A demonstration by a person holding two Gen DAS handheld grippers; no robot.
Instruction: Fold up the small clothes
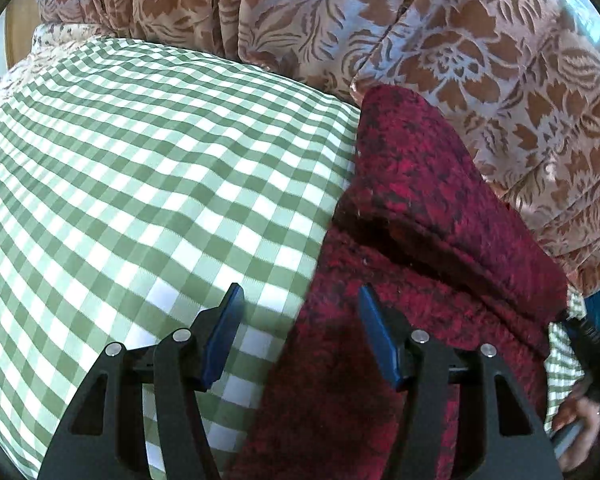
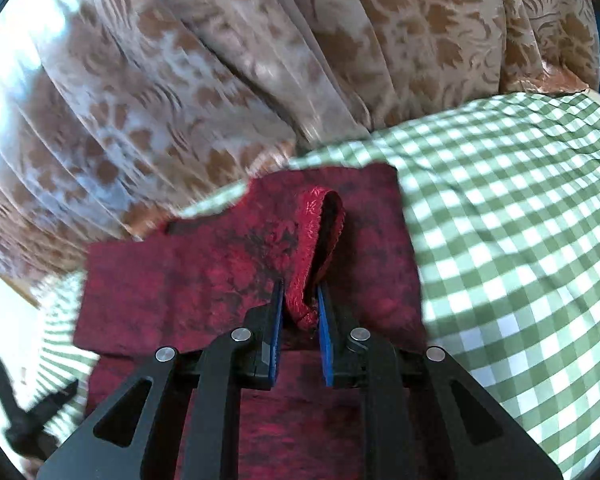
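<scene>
1. We see a green-and-white checked cloth [image 1: 140, 184] covering the work surface, filling most of the left wrist view and the right half of the right wrist view [image 2: 520, 240].
2. Behind it hangs a pleated curtain [image 1: 420, 40] with a brown floral pattern, running along the far edge of the surface in both views [image 2: 220, 60].
3. A dark red garment [image 1: 420, 240] lies on the checked cloth close to the curtain, partly folded over itself; in the right wrist view [image 2: 180, 280] it spreads flat under and ahead of our gripper.
4. Our right gripper [image 2: 300, 312] is nearly closed, pinching a raised red ribbed loop [image 2: 312, 240] of the garment's edge between its blue pads [image 2: 325, 336].
5. Our left gripper [image 1: 300, 328] stands wide apart and holds nothing; one pad [image 1: 224, 332] hangs over the checked cloth, the other over the red garment's edge.
6. At the far right of the left wrist view, part of the person's hand [image 1: 580, 420] appears, blurred.
</scene>
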